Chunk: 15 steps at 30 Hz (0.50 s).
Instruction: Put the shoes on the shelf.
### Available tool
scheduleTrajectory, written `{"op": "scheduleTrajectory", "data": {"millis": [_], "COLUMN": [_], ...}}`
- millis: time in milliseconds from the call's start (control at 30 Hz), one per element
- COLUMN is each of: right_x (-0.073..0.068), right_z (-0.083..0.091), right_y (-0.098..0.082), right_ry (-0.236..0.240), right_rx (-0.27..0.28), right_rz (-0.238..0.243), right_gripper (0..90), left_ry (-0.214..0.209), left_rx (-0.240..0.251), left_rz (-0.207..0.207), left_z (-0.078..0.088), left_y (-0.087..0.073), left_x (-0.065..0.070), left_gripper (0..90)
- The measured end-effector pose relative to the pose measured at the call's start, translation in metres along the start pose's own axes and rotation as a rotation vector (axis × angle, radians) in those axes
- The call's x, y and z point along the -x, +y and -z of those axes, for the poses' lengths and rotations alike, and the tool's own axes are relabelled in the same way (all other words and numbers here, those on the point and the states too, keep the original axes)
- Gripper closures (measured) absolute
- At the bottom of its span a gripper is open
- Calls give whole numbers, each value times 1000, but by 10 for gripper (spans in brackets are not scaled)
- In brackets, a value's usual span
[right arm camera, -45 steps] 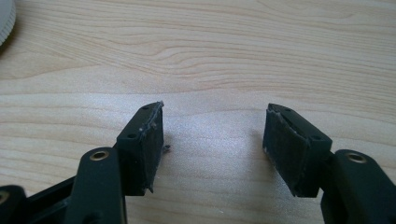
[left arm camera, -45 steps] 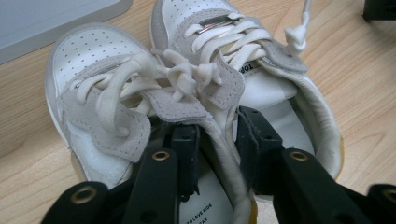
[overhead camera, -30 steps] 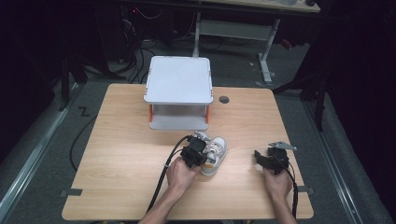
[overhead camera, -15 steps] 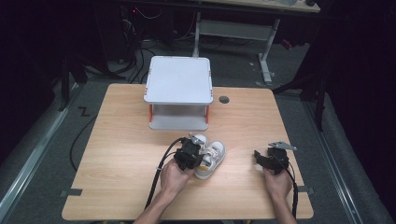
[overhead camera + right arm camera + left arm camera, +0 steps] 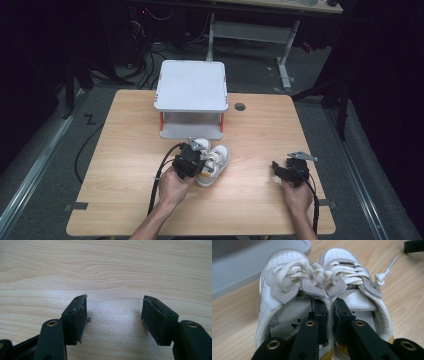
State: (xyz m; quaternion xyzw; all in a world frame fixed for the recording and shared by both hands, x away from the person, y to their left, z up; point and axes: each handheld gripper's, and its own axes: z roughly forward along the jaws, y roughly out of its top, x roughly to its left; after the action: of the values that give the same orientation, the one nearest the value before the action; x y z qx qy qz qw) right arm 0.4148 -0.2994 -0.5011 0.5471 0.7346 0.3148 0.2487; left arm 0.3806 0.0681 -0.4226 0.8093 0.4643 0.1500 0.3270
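Observation:
A pair of small white sneakers (image 5: pixel 216 161) with white laces and yellow heel trim is in front of the stand. In the left gripper view, one jaw of my left gripper (image 5: pixel 331 307) sits inside each shoe. The jaws pinch the two touching inner collars together, between the left shoe (image 5: pixel 284 277) and the right shoe (image 5: pixel 352 272). In the high view my left gripper (image 5: pixel 196 160) is at the heels of the pair. My right gripper (image 5: pixel 278 167) rests near the table's right front, and its jaws (image 5: pixel 114 312) stand wide open over bare wood.
A white two-level stand (image 5: pixel 191 86) with orange posts stands at the back middle of the wooden table (image 5: pixel 120 150), just beyond the shoes' toes. A round cable hole (image 5: pixel 240 106) lies to its right. Cables trail from both grippers toward the front edge.
My left gripper has carried the pair of sneakers leftward and slightly toward the stand. The right gripper has stayed put.

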Motion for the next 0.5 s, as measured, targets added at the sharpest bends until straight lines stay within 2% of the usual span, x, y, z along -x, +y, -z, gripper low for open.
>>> {"op": "scheduleTrajectory", "data": {"millis": [100, 500], "right_x": [0, 0], "right_z": [0, 0], "right_y": [0, 0], "right_ry": [0, 0], "right_rx": [0, 0], "right_rz": [1, 1], "right_gripper": [377, 377], "left_ry": [11, 117], "left_rx": [10, 51], "left_rz": [23, 66], "left_z": [1, -9], "left_y": [1, 19], "left_x": [-11, -45], "left_gripper": [827, 827]}}
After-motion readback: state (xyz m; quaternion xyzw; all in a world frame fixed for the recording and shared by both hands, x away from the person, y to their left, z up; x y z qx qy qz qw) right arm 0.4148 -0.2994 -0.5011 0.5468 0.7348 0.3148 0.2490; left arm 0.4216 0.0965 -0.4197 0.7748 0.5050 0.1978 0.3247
